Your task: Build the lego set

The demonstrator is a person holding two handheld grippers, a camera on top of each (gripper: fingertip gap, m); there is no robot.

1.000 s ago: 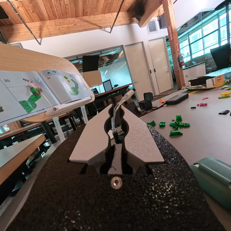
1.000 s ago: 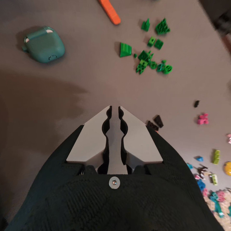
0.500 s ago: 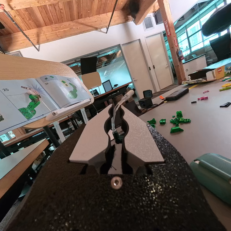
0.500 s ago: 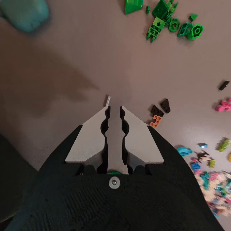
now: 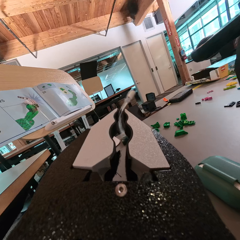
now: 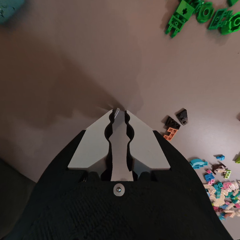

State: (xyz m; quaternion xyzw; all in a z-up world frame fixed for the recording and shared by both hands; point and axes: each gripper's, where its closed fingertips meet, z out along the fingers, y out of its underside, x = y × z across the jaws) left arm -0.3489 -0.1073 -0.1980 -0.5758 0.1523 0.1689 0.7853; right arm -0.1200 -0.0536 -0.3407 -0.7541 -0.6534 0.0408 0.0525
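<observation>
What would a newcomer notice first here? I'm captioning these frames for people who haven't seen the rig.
Probably the clear tube pinched in the left gripper, pointing up toward the open instruction booklet on its stand at left. Next, the bright green pieces scattered on the grey table, and the right gripper hovering low over it, jaws slightly apart.

Printed page numbers on the open instruction booklet (image 5: 39, 103); logo on a cardboard box (image 5: 222, 70).
</observation>
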